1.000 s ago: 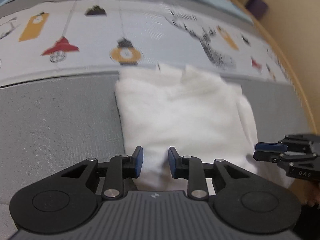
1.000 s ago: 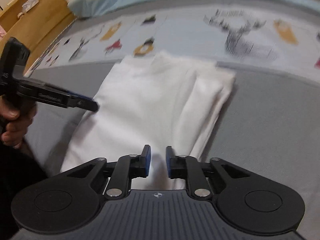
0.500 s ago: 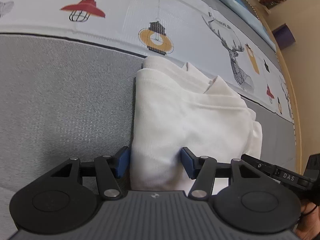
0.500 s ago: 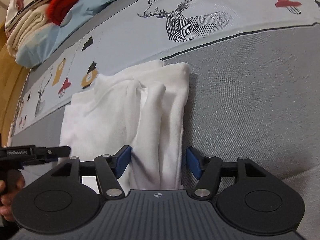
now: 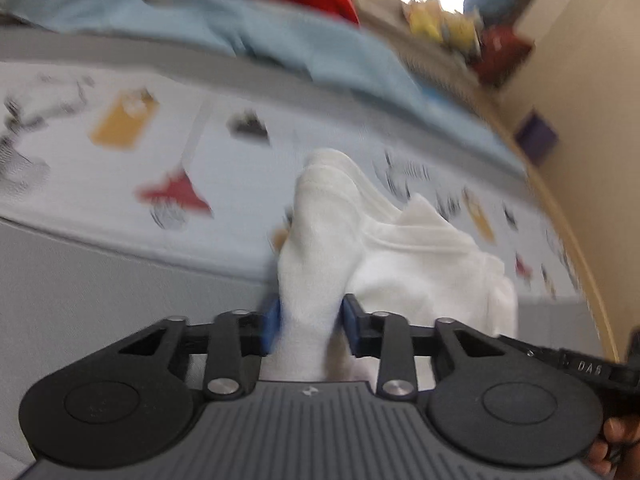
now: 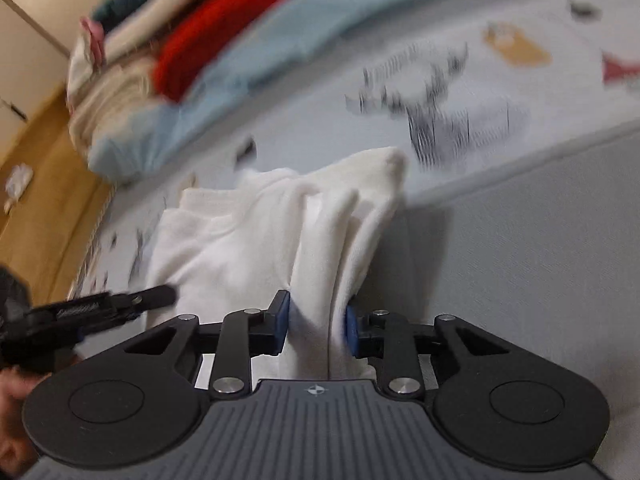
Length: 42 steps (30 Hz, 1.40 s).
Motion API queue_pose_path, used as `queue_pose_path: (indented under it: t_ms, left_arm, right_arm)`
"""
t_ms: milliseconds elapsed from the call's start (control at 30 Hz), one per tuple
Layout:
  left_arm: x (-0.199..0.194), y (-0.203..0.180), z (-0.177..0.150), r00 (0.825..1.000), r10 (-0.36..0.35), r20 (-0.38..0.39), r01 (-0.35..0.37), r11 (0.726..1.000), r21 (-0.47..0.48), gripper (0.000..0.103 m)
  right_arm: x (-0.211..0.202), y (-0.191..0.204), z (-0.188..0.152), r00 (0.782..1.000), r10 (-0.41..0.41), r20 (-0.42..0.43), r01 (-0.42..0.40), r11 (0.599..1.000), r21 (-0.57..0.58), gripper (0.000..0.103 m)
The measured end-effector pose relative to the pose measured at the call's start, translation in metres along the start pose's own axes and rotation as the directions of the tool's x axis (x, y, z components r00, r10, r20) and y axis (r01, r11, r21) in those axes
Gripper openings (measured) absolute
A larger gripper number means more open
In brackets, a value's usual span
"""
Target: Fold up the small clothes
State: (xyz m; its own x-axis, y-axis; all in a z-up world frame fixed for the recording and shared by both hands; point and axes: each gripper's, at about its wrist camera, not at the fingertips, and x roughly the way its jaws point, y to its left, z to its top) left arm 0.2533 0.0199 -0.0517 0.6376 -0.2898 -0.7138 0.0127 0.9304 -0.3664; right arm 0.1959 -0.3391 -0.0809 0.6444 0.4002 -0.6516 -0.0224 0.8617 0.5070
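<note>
Left tongs [image 5: 308, 326] closing on a bunched edge of the white garment [image 5: 420, 252], blue pads [image 5: 271, 328] pressed against the cloth on both sides, the fold pinched between them and rising in a soft ridge away from the camera. Right tongs [image 6: 316, 326] likewise closing on the opposite edge of the same white garment [image 6: 248, 240], pleated layers squeezed between the 2 blue pads [image 6: 281, 318]. Garment stretched between the 2 grips, gathered and partly lifted at both held ends, the rest draped over the grey mat [image 5: 100, 288] and across its border onto the printed sheet [image 5: 200, 152] with lamp and deer motifs. From the left wrist view, the right tongs' black arm [image 5: 580, 366] visible at the lower right edge, just beside the garment's far side, with fingertips of a hand [image 5: 612, 444] below it. From the right wrist view, the left tongs [image 6: 158, 296] reaching in from the left, tips touching the cloth, part of a hand [image 6: 16, 388] at the lower left corner. Farther back, a light blue blanket [image 6: 280, 44] with a red cloth [image 6: 224, 28] and a cream bundle [image 6: 116, 108] piled on it; wooden bed frame [image 6: 44, 168] along the side. Both views blurred, small details unreadable.
</note>
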Motion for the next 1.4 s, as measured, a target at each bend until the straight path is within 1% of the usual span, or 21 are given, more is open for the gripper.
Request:
queue_pose_path:
  t_ms: [67,100,200,267,333,367,400,433,467,500,567,633,767,900,1000,1067,1133,1167,1233,1367,1400]
  left_arm:
    - [-0.004,0.008,0.002,0.999,0.032,0.010,-0.032,0.999,-0.026,0.046]
    - [-0.004,0.013,0.001,1.000,0.019,-0.012,-0.020,0.999,-0.043,0.046]
    - [-0.002,0.013,-0.005,0.997,-0.021,-0.079,0.019,1.000,-0.023,0.046]
    - [0.000,0.007,-0.011,0.991,-0.051,-0.127,0.055,0.998,0.027,0.045]
    - [0.008,0.001,-0.021,0.979,-0.058,-0.197,0.075,0.994,0.079,0.045]
    - [0.016,-0.002,-0.029,0.967,-0.024,-0.252,0.056,0.991,0.119,0.045]
    - [0.023,-0.004,-0.038,0.954,0.027,-0.298,0.023,0.986,0.164,0.045]
    - [0.028,-0.005,-0.046,0.943,0.087,-0.321,-0.015,0.975,0.220,0.050]
    - [0.031,-0.008,-0.051,0.935,0.114,-0.335,-0.027,0.967,0.253,0.051]
    - [0.030,-0.008,-0.053,0.936,0.113,-0.334,-0.027,0.967,0.251,0.050]
    - [0.024,-0.007,-0.051,0.944,0.102,-0.315,-0.032,0.975,0.222,0.050]
    - [0.018,-0.006,-0.051,0.950,0.103,-0.296,-0.040,0.976,0.213,0.050]
    - [0.017,-0.012,-0.061,0.938,0.156,-0.309,-0.071,0.960,0.271,0.051]
    - [0.007,-0.025,-0.064,0.939,0.220,-0.263,-0.121,0.930,0.346,0.053]
    - [-0.009,-0.029,-0.067,0.944,0.227,-0.240,-0.141,0.933,0.330,0.054]
    - [-0.026,-0.034,-0.068,0.948,0.238,-0.210,-0.160,0.930,0.332,0.058]
    - [-0.046,-0.043,-0.070,0.951,0.260,-0.168,-0.190,0.919,0.346,0.069]
    - [-0.057,-0.047,-0.071,0.951,0.272,-0.144,-0.209,0.914,0.347,0.072]
    - [-0.080,-0.054,-0.075,0.951,0.291,-0.109,-0.240,0.911,0.337,0.083]
    - [-0.125,-0.062,-0.087,0.962,0.270,-0.048,-0.247,0.929,0.276,0.087]
    - [-0.136,-0.064,-0.092,0.967,0.253,-0.029,-0.238,0.936,0.258,0.092]
  right_arm:
    - [-0.003,0.002,0.004,0.991,-0.122,0.051,0.123,0.992,-0.013,0.047]
    - [-0.004,-0.001,0.005,0.990,-0.129,0.055,0.129,0.992,0.004,0.051]
    - [-0.009,-0.005,0.005,0.996,-0.075,0.040,0.075,0.997,0.000,0.050]
    - [-0.007,-0.002,0.001,1.000,-0.002,-0.025,0.001,1.000,-0.026,0.050]
    - [0.002,0.002,-0.008,0.989,0.046,-0.139,-0.055,0.997,-0.061,0.050]
    - [0.007,0.006,-0.014,0.982,0.030,-0.186,-0.048,0.994,-0.094,0.049]
    - [0.015,0.009,-0.020,0.973,-0.028,-0.231,-0.006,0.989,-0.146,0.049]
    - [0.024,0.010,-0.028,0.956,-0.115,-0.271,0.059,0.977,-0.207,0.051]
    - [0.030,0.009,-0.033,0.942,-0.160,-0.295,0.093,0.969,-0.229,0.053]
    - [0.032,0.007,-0.034,0.937,-0.171,-0.304,0.106,0.970,-0.220,0.054]
    - [0.030,0.003,-0.031,0.944,-0.152,-0.292,0.103,0.979,-0.177,0.052]
    - [0.028,0.005,-0.030,0.946,-0.158,-0.282,0.106,0.976,-0.189,0.052]
    - [0.029,0.011,-0.033,0.942,-0.196,-0.271,0.136,0.965,-0.223,0.052]
    - [0.015,0.023,-0.034,0.939,-0.283,-0.198,0.223,0.934,-0.279,0.053]
    - [-0.010,0.035,-0.033,0.939,-0.332,-0.093,0.288,0.903,-0.317,0.052]
    - [-0.032,0.041,-0.031,0.942,-0.332,-0.042,0.305,0.904,-0.299,0.053]
    - [-0.056,0.048,-0.031,0.947,-0.320,0.005,0.308,0.906,-0.289,0.053]
    - [-0.069,0.053,-0.033,0.948,-0.317,0.033,0.313,0.904,-0.292,0.054]
    - [-0.093,0.062,-0.038,0.947,-0.309,0.082,0.320,0.902,-0.290,0.058]
    - [-0.133,0.074,-0.069,0.941,-0.290,0.173,0.326,0.916,-0.234,0.068]
    - [-0.140,0.075,-0.081,0.939,-0.290,0.187,0.328,0.918,-0.223,0.071]
